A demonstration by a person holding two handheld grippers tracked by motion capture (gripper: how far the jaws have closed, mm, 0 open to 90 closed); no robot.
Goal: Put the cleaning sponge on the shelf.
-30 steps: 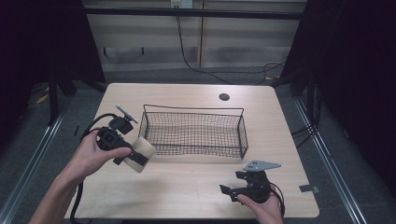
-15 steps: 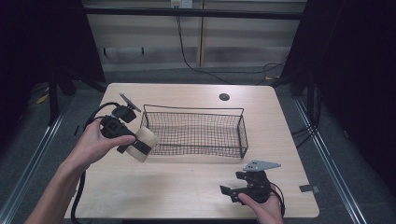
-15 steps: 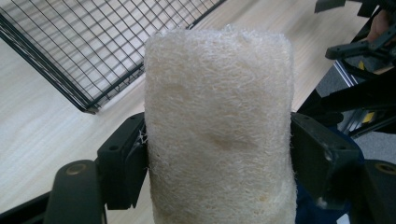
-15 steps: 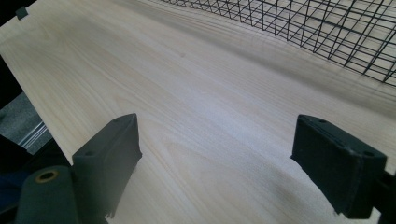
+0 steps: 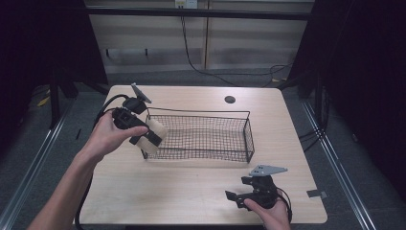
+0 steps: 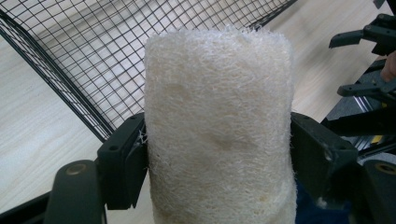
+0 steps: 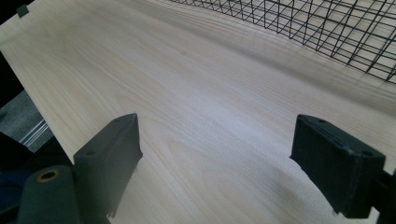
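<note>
From the high view we saw the left gripper (image 5: 146, 136) held above the near left corner of the wire basket (image 5: 225, 141), its jaws pinching a pale cylinder, a loofah sponge (image 5: 152, 135), that hung at the basket's left end, partly over the rim and not yet inside. The right gripper (image 5: 238, 195) rested low on the wooden table (image 5: 191, 187) near the front edge, well apart from the basket, with the person's hand (image 5: 268, 213) around it. In the left gripper view we found the loofah sponge (image 6: 219, 126) upright between the two black jaws, both pads pressed into its fibrous sides, the basket mesh (image 6: 93, 56) behind it and the right gripper (image 6: 369, 60) farther off (its jaws looked parted there too). In the right gripper view we saw the jaws spread wide with nothing between them, bare table (image 7: 196, 107) beneath and the basket's wire wall (image 7: 327, 32) at the upper right. We judged the main risk to be the rim: the sponge sat so close to the corner wires that a release there could leave it caught on the edge or tumbling outside onto the table, and its soft, springy body could shift in the grip if squeezed unevenly.
</note>
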